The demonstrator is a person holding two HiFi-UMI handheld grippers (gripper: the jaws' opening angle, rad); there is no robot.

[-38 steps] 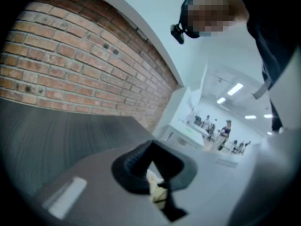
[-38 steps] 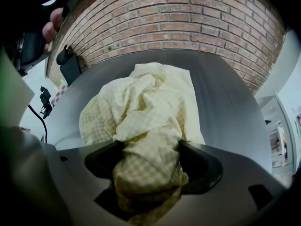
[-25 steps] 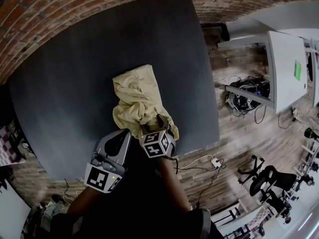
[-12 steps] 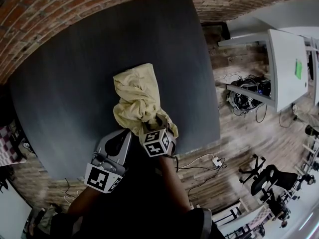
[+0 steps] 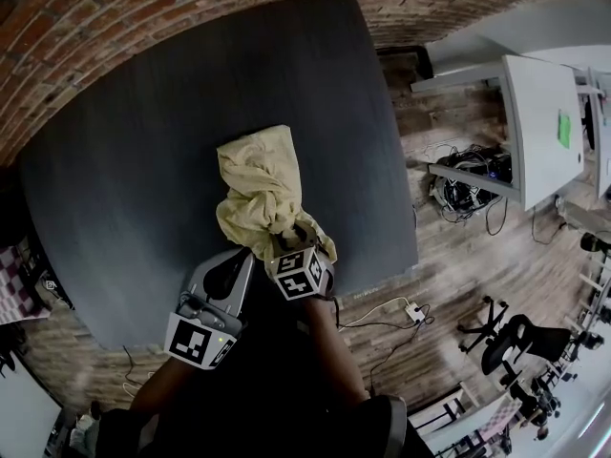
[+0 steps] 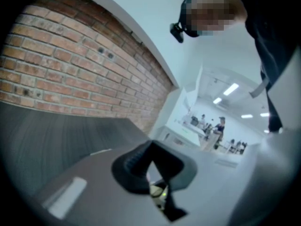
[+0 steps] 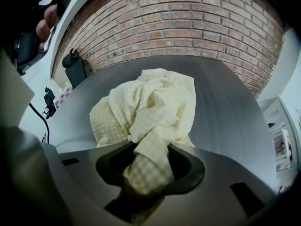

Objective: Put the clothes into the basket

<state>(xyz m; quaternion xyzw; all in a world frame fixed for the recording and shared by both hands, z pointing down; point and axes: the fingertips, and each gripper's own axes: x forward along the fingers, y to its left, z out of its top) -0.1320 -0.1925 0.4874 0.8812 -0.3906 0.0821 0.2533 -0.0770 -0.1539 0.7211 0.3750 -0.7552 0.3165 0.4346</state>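
Observation:
A pale yellow checked cloth (image 5: 263,184) lies crumpled on the dark table (image 5: 134,160), reaching toward its near edge. My right gripper (image 5: 298,234) points steeply down at the cloth's near end. Its jaws have just been closing, and they are shut on a bunched fold. In the right gripper view that fold of the cloth (image 7: 155,107) runs down between the right gripper's (image 7: 145,175) jaws. My left gripper (image 5: 221,273) hangs to its left at the table's near edge, touching nothing. In the left gripper view I cannot make out how the left gripper (image 6: 155,185) holds its jaws. No basket shows.
A brick wall (image 5: 143,17) borders the table's far side. To the right are wooden floor, a white desk (image 5: 544,122), tangled cables (image 5: 473,184), a power strip (image 5: 412,309) and office chairs (image 5: 520,351). A black chair (image 7: 75,65) stands at the table's far left.
The near end of the cloth has drawn into a tighter bunch at the right gripper. Both grippers have stayed where they were.

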